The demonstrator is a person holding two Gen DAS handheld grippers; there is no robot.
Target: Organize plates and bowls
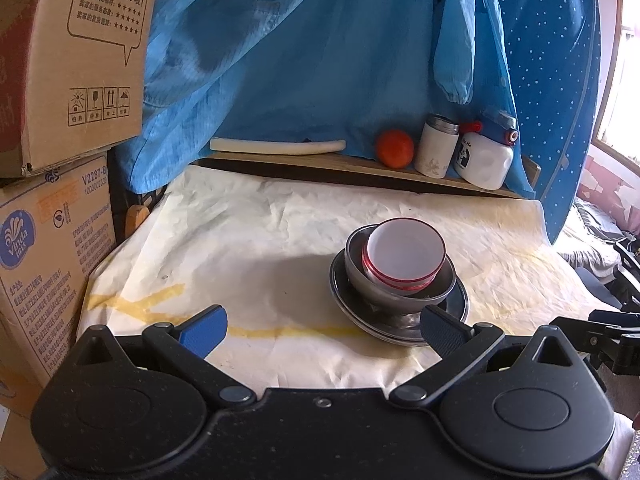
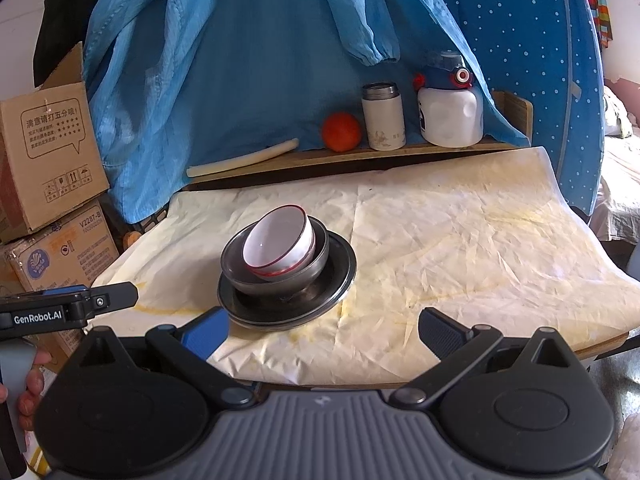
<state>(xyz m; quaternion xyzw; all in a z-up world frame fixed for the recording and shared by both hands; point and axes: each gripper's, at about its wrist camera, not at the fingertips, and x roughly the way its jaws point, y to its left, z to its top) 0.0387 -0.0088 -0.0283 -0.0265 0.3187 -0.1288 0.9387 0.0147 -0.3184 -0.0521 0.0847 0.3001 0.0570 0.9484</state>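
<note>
A white bowl with a red rim (image 1: 404,256) sits tilted inside a grey metal bowl (image 1: 400,288), which stands on stacked dark metal plates (image 1: 360,308). The same stack shows in the right wrist view: white bowl (image 2: 280,242), metal bowl (image 2: 276,276), plates (image 2: 340,276). My left gripper (image 1: 324,336) is open and empty, just in front of the stack. My right gripper (image 2: 324,334) is open and empty, near the table's front edge, right of the stack. The left gripper also shows at the left edge of the right wrist view (image 2: 100,302).
A cream cloth (image 1: 248,240) covers the table. At the back a wooden ledge (image 1: 320,162) holds a white stick (image 1: 276,145), an orange (image 1: 394,148), a white flask (image 1: 436,146) and a white jar (image 1: 486,156). Cardboard boxes (image 1: 60,200) stand left. Blue fabric (image 1: 300,40) hangs behind.
</note>
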